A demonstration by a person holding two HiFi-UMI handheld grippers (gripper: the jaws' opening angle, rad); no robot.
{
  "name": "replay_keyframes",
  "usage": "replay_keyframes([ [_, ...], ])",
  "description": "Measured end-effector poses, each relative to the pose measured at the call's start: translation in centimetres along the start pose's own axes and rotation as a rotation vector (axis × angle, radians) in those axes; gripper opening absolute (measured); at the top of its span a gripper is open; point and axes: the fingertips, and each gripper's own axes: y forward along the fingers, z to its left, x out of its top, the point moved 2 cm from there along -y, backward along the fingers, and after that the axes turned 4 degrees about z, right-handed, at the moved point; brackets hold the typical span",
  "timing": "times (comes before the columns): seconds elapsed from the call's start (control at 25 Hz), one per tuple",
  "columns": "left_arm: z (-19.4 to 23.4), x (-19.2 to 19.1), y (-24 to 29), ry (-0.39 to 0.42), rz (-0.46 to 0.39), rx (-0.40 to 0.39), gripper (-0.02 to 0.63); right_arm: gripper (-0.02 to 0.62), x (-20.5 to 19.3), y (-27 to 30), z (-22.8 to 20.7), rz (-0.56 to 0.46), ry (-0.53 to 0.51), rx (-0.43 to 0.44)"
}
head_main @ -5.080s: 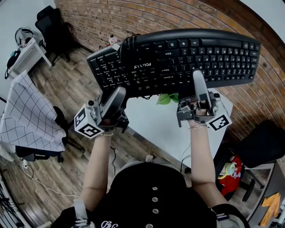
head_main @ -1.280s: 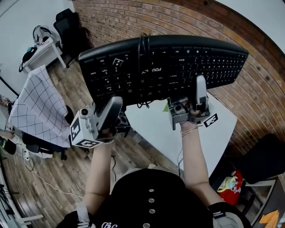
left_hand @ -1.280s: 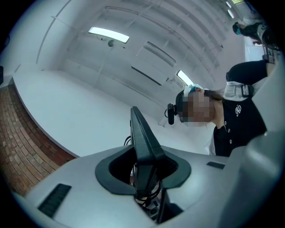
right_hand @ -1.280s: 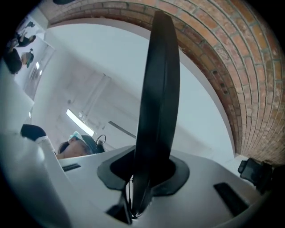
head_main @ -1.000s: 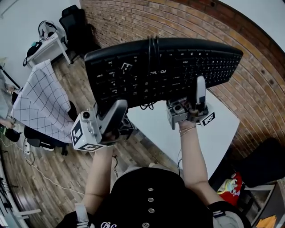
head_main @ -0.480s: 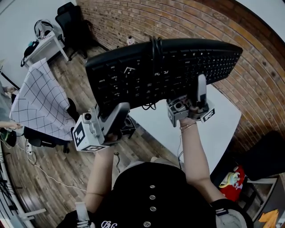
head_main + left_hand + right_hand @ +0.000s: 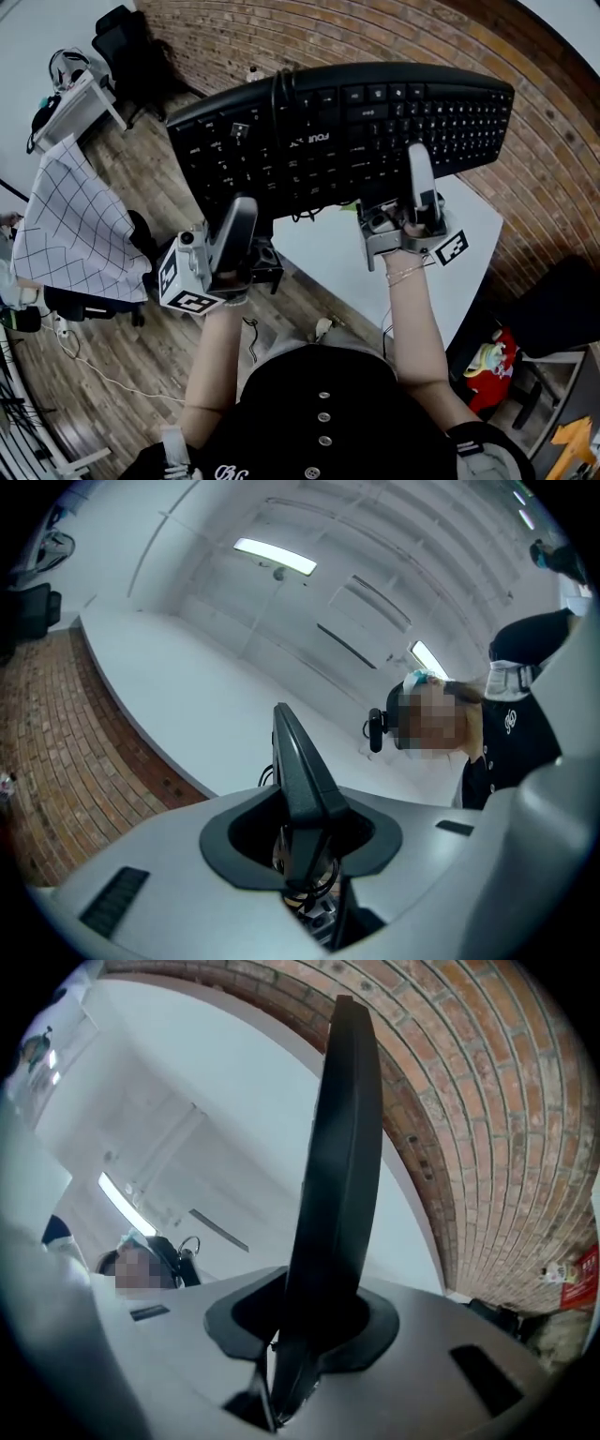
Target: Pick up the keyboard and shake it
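- Keyboard [image 7: 347, 131]: black, full-size, up in the air over the near corner of a white table [image 7: 469, 253]. Key side faces the head camera. Long axis runs across the view, with the left end lower than the right.
- Cable [image 7: 278, 89]: wound in a bundle round the keyboard left of centre. A loose loop hangs below the near edge.
- Left gripper [image 7: 244, 208]: clenched on the keyboard's near edge toward its left end. One jaw lies over the keys and the other is hidden behind the board. Marker cube sits low on its outer side.
- Left gripper view: keyboard seen edge-on, wedged in the slot between the jaws. Ceiling lights above, brick wall at left.
- Right gripper [image 7: 419, 167]: clamped on the near edge toward the right end, with its upper jaw flat across the keys.
- Right gripper view: board edge-on again, a dark blade rising from between the jaws, pads pressed on both faces.
- Both grippers point upward, forearms raised side by side from a person in a black buttoned top [image 7: 323, 412].
- Surroundings: brick wall [image 7: 553, 141] behind the table, wood floor [image 7: 112, 347], checked cloth [image 7: 66, 225] at left, small desk [image 7: 70, 103] and black chair [image 7: 131, 47] far left.
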Motion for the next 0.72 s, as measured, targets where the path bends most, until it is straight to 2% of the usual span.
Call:
replay_keyframes([
  [0.28, 2.3, -2.9, -2.5, -0.149, 0.026, 0.084, 0.112, 0.103, -0.8, -3.0, -0.7, 0.027, -0.068, -0.218],
  [0.72, 4.2, -8.4, -8.2, -0.321, 0.098, 0.213, 0.112, 0.109, -3.9, -10.4, -3.1, 0.032, -0.033, -0.491],
])
